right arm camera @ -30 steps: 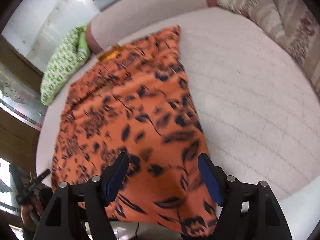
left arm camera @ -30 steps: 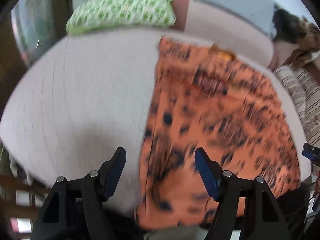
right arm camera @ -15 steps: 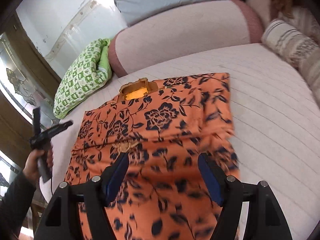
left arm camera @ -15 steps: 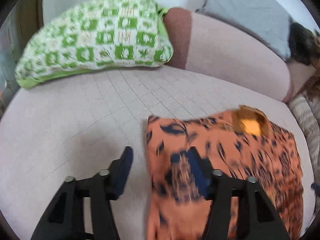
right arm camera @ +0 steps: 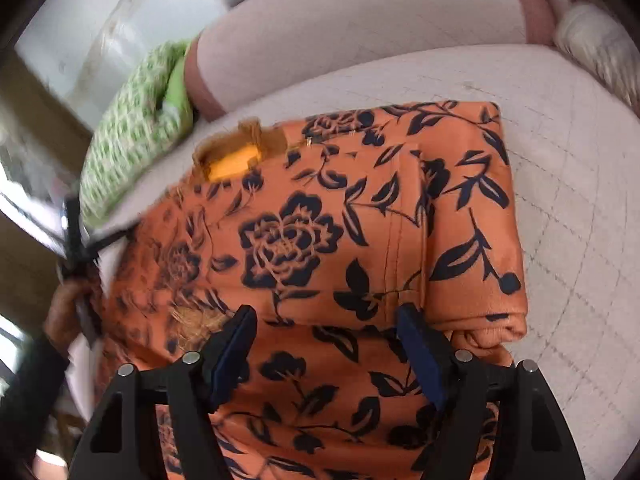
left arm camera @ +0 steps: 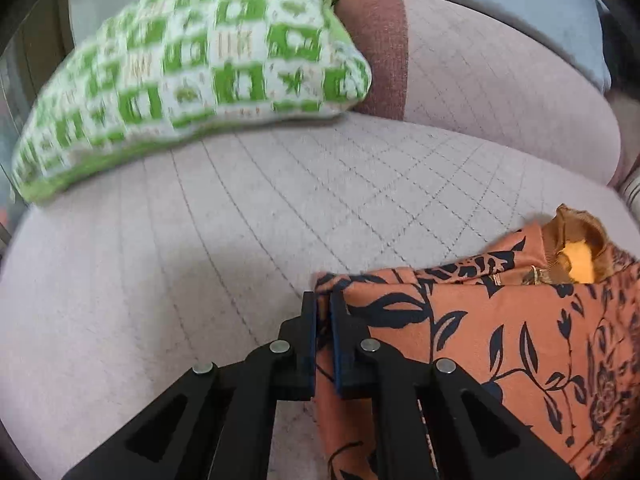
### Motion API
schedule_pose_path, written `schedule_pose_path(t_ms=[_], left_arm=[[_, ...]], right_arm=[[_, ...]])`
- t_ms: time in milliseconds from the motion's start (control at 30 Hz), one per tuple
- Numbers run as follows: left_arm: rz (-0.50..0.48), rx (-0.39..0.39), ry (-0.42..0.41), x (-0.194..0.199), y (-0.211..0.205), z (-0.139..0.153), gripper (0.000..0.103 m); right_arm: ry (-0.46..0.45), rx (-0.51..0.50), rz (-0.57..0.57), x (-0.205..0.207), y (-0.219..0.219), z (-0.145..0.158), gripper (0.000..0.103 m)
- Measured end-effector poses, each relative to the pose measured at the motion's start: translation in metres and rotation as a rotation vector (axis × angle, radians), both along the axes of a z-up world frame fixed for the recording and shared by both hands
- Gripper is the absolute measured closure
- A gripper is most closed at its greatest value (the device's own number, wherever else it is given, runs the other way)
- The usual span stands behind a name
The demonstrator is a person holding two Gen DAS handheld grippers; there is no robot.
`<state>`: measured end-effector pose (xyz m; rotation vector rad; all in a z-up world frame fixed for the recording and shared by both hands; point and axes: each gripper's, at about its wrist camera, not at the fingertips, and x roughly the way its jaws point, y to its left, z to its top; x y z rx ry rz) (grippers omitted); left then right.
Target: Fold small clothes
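Left wrist view: we see the left gripper with its two black fingers pressed together on the near left corner of the orange garment printed with dark blue flowers and leaves; a thin fold of the cloth sits between the pads. The garment lies on the pale quilted cushion of a sofa, with its tan collar and yellow label at the far right of this view. A green-and-white checked pillow rests at the far left against the sofa's backrest, well apart from the garment.

Right wrist view: we see the right gripper with its fingers spread wide above the middle of the same garment, pinching nothing. The right part of the garment is folded over onto itself, forming a rolled edge near the right finger. At the far left a hand holds the other gripper's handle at the garment's left edge.
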<state>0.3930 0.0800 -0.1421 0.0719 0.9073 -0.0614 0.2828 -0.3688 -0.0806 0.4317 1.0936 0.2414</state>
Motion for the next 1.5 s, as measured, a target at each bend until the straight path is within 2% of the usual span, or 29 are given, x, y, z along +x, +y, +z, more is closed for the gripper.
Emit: schedule_pose_path(t_ms=[67,100,167,200,233,267,300,333,367,400,467,533,633,733,800,933,1000,1067,1267,1333,1400,1500], left_arm=[[0.006,-0.023,-0.053,-0.003,0.001,0.013,0.097],[0.001,-0.037,-0.063,-0.007,0.002,0.019,0.097],[-0.004,-0.03,-0.053,-0.007,-0.002,0.017,0.097],[-0.004,-0.012,-0.004,-0.002,-0.005,0.007,0.095],[0.001,-0.002,0.072,0.005,-0.006,-0.007,0.095],[0.011,-0.003,0.048,0.006,-0.005,-0.007,0.091],[0.021,0.007,0.061,0.008,-0.005,-0.002,0.087],[0.031,-0.014,0.087,0.008,-0.003,0.005,0.085],[0.02,-0.085,0.084,0.003,0.003,0.017,0.078],[0.012,-0.12,0.055,-0.005,0.009,0.03,0.071],[0.055,-0.112,-0.025,-0.034,0.021,0.053,0.039],[0.065,-0.147,-0.09,-0.079,0.036,0.071,0.032],[0.06,-0.163,-0.073,-0.145,0.051,0.077,0.032],[0.07,-0.169,-0.044,-0.208,0.063,0.07,0.03],[0.083,-0.188,-0.028,-0.261,0.069,0.066,0.029],[0.08,-0.228,0.062,-0.326,0.063,0.046,0.028],[0.061,-0.219,0.1,-0.344,0.056,0.036,0.028],[0.047,-0.207,0.106,-0.36,0.049,0.032,0.028],[0.027,-0.213,0.162,-0.376,0.036,0.018,0.028],[0.03,-0.203,0.191,-0.378,0.035,0.011,0.028],[0.032,-0.197,0.215,-0.38,0.033,0.006,0.028],[0.018,-0.214,0.196,-0.388,0.032,0.011,0.028]], right_arm=[[-0.06,0.012,-0.006,0.002,-0.004,0.021,0.028],[-0.096,0.05,-0.003,0.008,-0.007,0.031,0.027],[-0.112,0.113,-0.005,0.022,-0.012,0.035,0.023],[-0.099,0.181,-0.019,0.037,-0.017,0.027,0.018],[-0.078,0.206,-0.024,0.049,-0.021,0.014,0.015],[-0.024,0.195,-0.045,0.062,-0.025,-0.004,0.015],[0.091,0.176,-0.109,0.072,-0.034,-0.03,0.018],[0.093,0.257,-0.177,0.069,-0.046,-0.036,0.019],[0.051,0.281,-0.195,0.061,-0.05,-0.021,0.02],[0.015,0.249,-0.183,0.051,-0.049,-0.004,0.02],[-0.063,0.17,-0.179,0.02,-0.048,0.025,0.02],[-0.092,0.13,-0.176,-0.02,-0.048,0.043,0.019],[-0.085,0.083,-0.181,-0.085,-0.048,0.055,0.019],[-0.067,0.022,-0.196,-0.144,-0.053,0.06,0.019],[-0.036,0.008,-0.201,-0.175,-0.056,0.057,0.019],[0.047,-0.059,-0.196,-0.227,-0.057,0.043,0.019],[0.081,-0.079,-0.191,-0.242,-0.057,0.038,0.019],[0.099,-0.051,-0.188,-0.253,-0.06,0.035,0.019],[0.188,-0.06,-0.204,-0.262,-0.061,0.015,0.019],[0.234,-0.015,-0.19,-0.264,-0.061,0.004,0.019],[0.227,-0.026,-0.189,-0.267,-0.058,0.006,0.019],[0.192,0.048,-0.158,-0.272,-0.052,0.019,0.02]])
